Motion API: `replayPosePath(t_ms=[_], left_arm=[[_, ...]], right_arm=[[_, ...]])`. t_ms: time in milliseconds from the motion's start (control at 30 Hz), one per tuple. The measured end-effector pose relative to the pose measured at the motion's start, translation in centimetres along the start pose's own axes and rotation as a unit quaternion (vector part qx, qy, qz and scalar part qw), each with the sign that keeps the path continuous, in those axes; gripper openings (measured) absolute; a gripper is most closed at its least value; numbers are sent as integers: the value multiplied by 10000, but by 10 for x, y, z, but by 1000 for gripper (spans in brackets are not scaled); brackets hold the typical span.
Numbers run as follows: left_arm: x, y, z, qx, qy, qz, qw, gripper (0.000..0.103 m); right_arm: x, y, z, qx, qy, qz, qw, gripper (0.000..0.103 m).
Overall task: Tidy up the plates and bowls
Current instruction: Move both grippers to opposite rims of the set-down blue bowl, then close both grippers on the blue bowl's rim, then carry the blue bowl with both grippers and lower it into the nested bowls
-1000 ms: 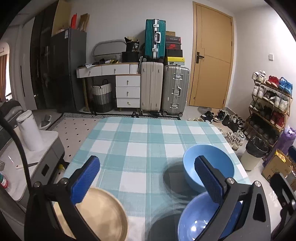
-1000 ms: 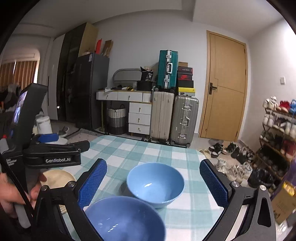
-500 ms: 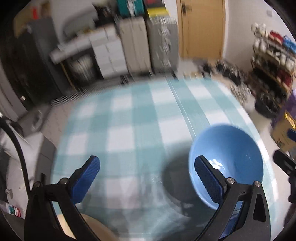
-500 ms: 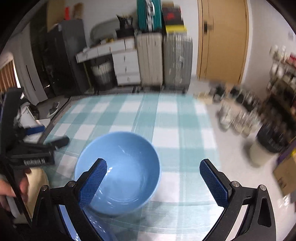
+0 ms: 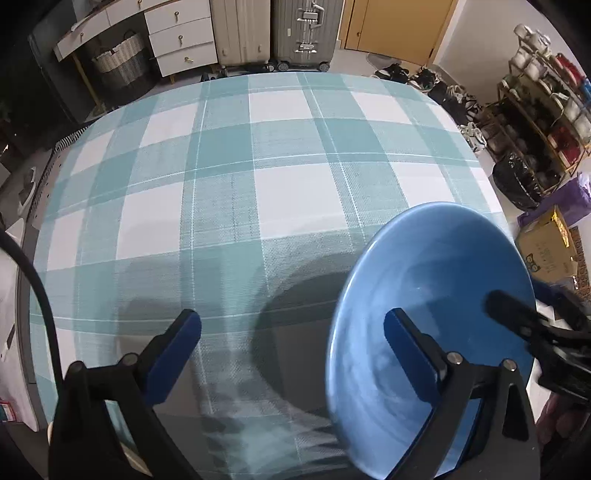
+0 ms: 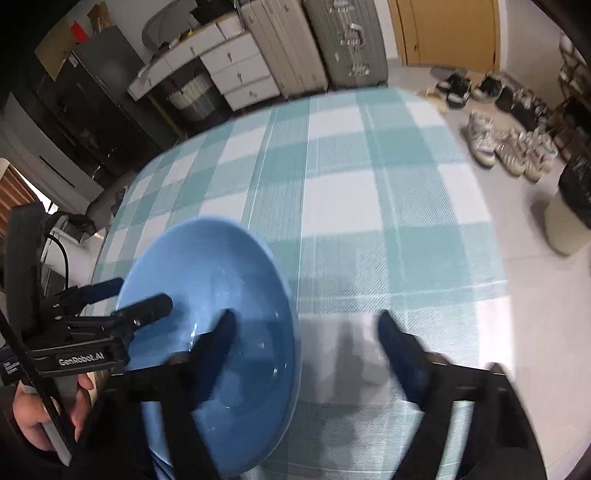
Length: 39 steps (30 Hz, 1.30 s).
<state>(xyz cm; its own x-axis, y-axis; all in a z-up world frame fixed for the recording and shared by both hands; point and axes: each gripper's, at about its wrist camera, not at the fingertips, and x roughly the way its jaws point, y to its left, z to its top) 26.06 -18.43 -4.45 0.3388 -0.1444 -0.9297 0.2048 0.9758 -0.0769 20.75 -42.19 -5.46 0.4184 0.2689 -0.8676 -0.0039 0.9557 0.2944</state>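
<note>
A large blue bowl [image 5: 436,295] sits on the teal checked tablecloth [image 5: 280,177], at lower right in the left wrist view and at lower left in the right wrist view [image 6: 218,266]. My left gripper [image 5: 291,343] is open, its right finger over the bowl's inside, its left finger over the cloth. My right gripper [image 6: 306,339] is open, its left finger over the bowl's inside, its right finger over the cloth. Each gripper shows in the other's view, at the bowl's opposite rim. A second blue bowl and a beige plate seen earlier are hidden now.
Suitcases [image 5: 303,29], a white drawer unit [image 5: 181,40] and a woven basket [image 5: 122,62] stand beyond the table's far edge. A shoe rack [image 5: 546,110], shoes [image 6: 498,147], a bin [image 6: 569,218] and a cardboard box [image 5: 546,247] stand to the right.
Both grippers have tilted down and moved in over the blue bowl, one at each side of it. The jaws have narrowed but stay open. The beige plate and nearer bowl have left view.
</note>
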Motion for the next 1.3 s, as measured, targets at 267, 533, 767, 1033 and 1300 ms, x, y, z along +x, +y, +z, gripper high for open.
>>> replayPosePath(t_ms=[267, 533, 767, 1033, 1300], left_arm=[[1, -6, -1, 149, 76, -239, 9996, 30], [-3, -7, 0, 29, 157, -593, 9981, 7], [-11, -15, 1, 218, 120, -449, 9987, 6], [-3, -4, -2, 72, 269, -497, 9984, 7], [2, 1, -14, -5, 266, -580, 9980, 8]], right_arm=[[5, 4, -6, 54, -11, 324, 9995, 26], [1, 12, -6, -160, 62, 124, 9998, 15], [-3, 7, -5, 7, 123, 139, 9998, 14], [-2, 16, -2, -123, 254, -10, 9996, 13], [10, 16, -6, -37, 511, 16, 9987, 13]])
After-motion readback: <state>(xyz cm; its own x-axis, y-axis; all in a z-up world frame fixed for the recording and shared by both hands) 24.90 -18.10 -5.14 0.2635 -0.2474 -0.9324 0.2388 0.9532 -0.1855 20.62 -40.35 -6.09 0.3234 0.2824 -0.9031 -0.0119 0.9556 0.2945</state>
